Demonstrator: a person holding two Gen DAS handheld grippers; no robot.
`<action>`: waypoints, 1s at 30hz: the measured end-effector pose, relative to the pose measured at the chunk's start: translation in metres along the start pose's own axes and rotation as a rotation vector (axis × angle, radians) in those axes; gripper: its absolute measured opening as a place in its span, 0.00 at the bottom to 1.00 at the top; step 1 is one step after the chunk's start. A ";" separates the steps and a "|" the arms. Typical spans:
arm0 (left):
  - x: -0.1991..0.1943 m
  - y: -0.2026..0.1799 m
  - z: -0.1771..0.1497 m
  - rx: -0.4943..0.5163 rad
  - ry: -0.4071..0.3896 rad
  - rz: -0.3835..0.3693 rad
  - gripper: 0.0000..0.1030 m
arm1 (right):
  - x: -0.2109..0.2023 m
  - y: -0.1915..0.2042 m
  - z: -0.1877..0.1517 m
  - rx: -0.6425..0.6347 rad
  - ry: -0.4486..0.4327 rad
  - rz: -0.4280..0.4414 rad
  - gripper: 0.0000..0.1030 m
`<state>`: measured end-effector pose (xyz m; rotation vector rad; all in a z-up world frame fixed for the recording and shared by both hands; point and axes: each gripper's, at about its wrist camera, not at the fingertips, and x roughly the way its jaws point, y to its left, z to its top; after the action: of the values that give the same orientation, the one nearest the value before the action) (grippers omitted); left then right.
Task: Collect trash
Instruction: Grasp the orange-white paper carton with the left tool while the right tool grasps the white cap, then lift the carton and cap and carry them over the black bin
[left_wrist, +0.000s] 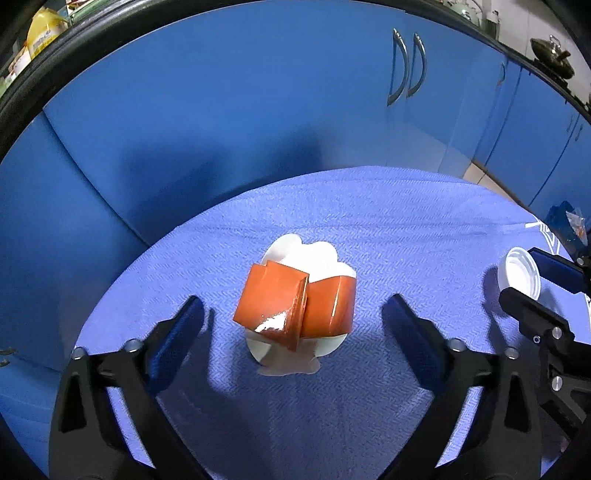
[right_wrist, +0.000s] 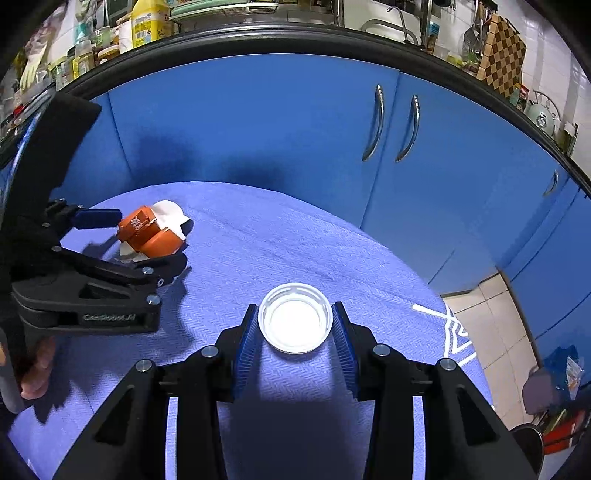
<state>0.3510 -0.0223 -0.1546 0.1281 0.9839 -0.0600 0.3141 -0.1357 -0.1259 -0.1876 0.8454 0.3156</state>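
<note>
1. My left claw (left_wrist: 293, 314) points down at a blue cloth (left_wrist: 388, 229) that fills the lower half of the left wrist view. Its jaws stand wide apart, one at lower left of the frame, one at lower right, and grip nothing.
2. Between those jaws, at the centre of the frame, lies an orange carton (left_wrist: 295, 304), crumpled and folded, on top of a white paper (left_wrist: 314, 258). Neither finger touches the carton; cloth shows on both sides of it.
3. From the right wrist view, the same left claw (right_wrist: 147, 243) comes in from the left edge, with the carton (right_wrist: 149, 234) lying between its fingers in the left middle of the frame. A bit of my hand (right_wrist: 35, 373) shows at the lower left, holding the claw's handle.
4. My right claw (right_wrist: 295, 325) sits in the lower centre of the right wrist view. Its jaws are closed in on a white lid (right_wrist: 295, 319), one blue pad against each side of the rim. The lid lies open side up on the cloth (right_wrist: 295, 240).
5. In the left wrist view, the lid (left_wrist: 519, 275) and the right claw (left_wrist: 532, 284) show at the right edge, well apart from the carton.
6. Behind the cloth, across the top of both views, stand blue cupboards (right_wrist: 258, 122) with curved metal handles (right_wrist: 373, 122).
7. Above them runs a crowded counter, with a yellow bottle (right_wrist: 147, 20) at upper left and a chequered board (right_wrist: 504, 55) at upper right.
8. A tiled floor (right_wrist: 491, 317) shows at the right, past the cloth's edge.
</note>
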 end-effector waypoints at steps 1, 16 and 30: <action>0.001 0.000 0.000 -0.002 0.007 -0.014 0.73 | -0.001 0.000 0.000 -0.002 0.000 0.000 0.38; -0.054 -0.002 -0.035 0.005 -0.039 -0.058 0.36 | -0.033 0.006 -0.023 0.004 -0.012 0.001 0.38; -0.104 -0.022 -0.068 0.034 -0.077 -0.066 0.35 | -0.085 0.010 -0.053 0.007 -0.027 -0.006 0.38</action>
<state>0.2348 -0.0362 -0.1065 0.1234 0.9105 -0.1408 0.2203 -0.1585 -0.0965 -0.1787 0.8191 0.3086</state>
